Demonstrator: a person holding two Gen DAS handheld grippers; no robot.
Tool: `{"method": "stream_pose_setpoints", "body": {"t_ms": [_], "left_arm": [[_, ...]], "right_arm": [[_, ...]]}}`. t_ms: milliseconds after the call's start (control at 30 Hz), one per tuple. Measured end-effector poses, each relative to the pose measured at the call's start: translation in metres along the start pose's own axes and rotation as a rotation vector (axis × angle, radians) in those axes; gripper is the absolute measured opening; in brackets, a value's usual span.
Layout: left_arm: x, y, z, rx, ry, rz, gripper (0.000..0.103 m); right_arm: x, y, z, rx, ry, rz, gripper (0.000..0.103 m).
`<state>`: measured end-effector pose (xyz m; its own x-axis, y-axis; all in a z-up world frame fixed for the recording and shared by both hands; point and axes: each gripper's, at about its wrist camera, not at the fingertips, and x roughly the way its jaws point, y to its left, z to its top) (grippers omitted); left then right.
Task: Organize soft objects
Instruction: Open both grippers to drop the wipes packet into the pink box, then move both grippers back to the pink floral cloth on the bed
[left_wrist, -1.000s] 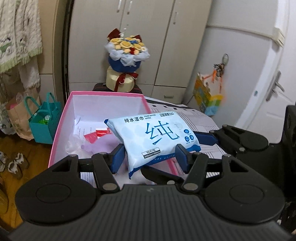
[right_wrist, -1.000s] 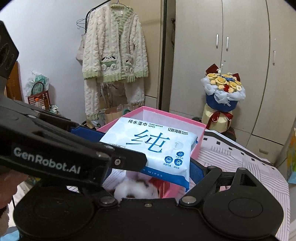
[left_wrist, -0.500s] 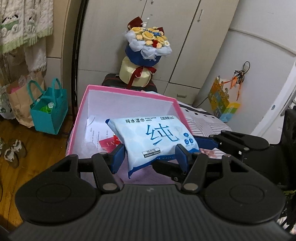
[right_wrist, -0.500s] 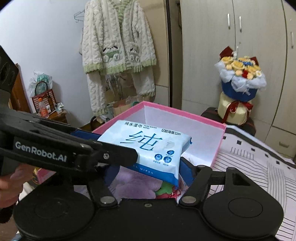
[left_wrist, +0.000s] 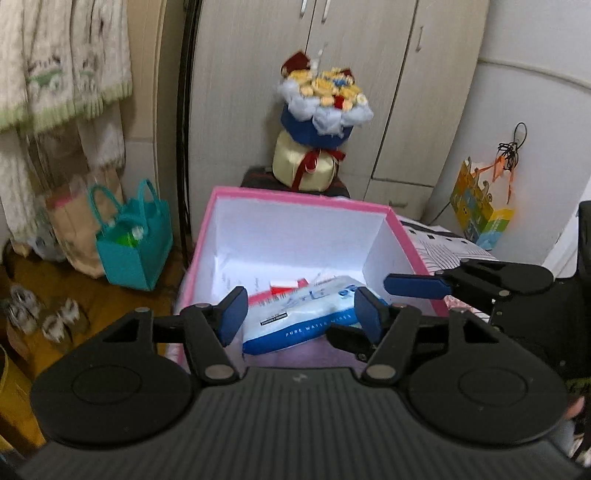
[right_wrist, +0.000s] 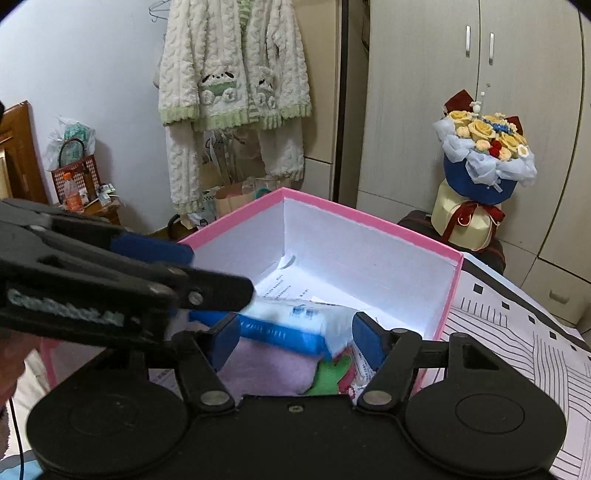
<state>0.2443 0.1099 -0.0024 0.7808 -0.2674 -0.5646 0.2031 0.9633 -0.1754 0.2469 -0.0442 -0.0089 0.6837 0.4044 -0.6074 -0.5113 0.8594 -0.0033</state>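
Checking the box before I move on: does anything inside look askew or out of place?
Only the wet wipes pack: it lies tilted in the pink box, propped on the purple soft item rather than flat. No spill or damage shows.

Black left gripper (left_wrist: 297, 314) and right gripper (right_wrist: 294, 341): blue pads, round housings, silver pivot screws, ribbed near body, whitish lettering on one arm.

Legible on the blue front band of the wet-wipe pack (left_wrist: 306, 317) in the left wrist view: white capitals "PURE WATER WIPES", last word partly hidden. Above that, a small black label, print too fine to read. On the left gripper (right_wrist: 64, 308) in the right wrist view, pale lettering, blurred beyond reading.
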Motion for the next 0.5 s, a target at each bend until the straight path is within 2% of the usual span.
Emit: {"method": "stream_pose_setpoints", "body": {"t_ms": [500], "left_arm": [[-0.074,-0.017,-0.011,0.089,-0.054,-0.070,0.066]], "right_arm": [[-0.076,0.011,-0.017,0.003,-0.056,-0.059,0.076]]}}
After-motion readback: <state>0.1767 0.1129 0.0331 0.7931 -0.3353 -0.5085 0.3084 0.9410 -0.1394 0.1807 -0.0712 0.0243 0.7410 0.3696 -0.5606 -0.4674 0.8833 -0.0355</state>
